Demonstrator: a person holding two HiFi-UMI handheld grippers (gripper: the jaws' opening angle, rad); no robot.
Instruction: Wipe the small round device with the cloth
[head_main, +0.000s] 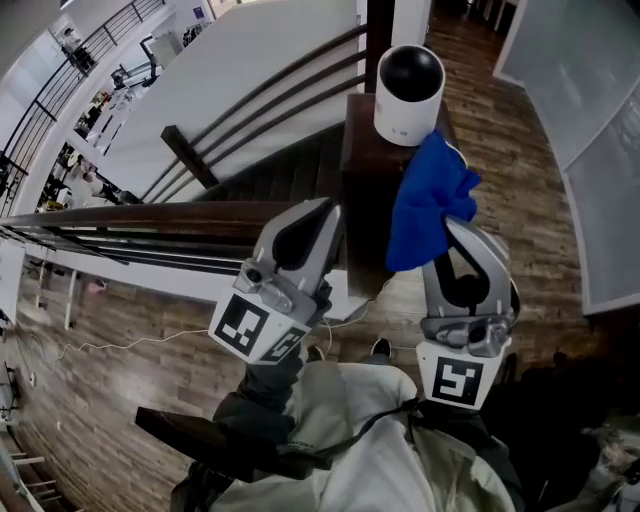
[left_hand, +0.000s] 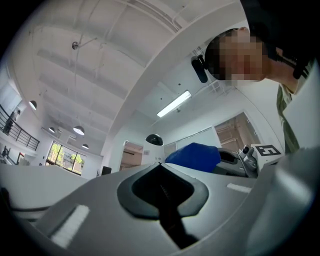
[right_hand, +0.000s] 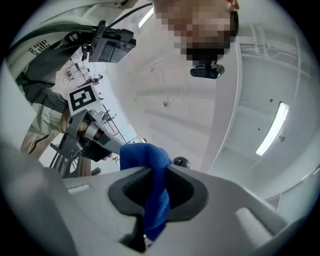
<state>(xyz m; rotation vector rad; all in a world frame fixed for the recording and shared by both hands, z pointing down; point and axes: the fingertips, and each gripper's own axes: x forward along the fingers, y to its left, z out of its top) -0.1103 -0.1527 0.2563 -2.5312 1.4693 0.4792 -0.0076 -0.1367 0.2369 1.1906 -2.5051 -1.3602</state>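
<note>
Small round device (head_main: 408, 92), white body with a black domed top, stands upright at the upper centre of the head view on the end of a narrow dark wooden bench (head_main: 360, 170). The blue cloth (head_main: 428, 205) hangs just below and right of the device; its upper edge lies against the device's lower right side, though contact cannot be confirmed. The right tool (head_main: 455, 232) is at the lower right of the frame, its 2 jaws pinching the cloth. In the right gripper view the fabric runs down through the closed jaws and bunches above them, with the device's dark dome showing just behind. The left tool (head_main: 318, 215) is at centre left of the head view, well clear of the device and pointing up toward the bench. In the left gripper view its 2 jaws are pressed together with nothing between them. A dark wooden railing (head_main: 150, 215) runs from the left edge of the head view to the bench, with plank floor (head_main: 520, 170) below at the right.
</note>
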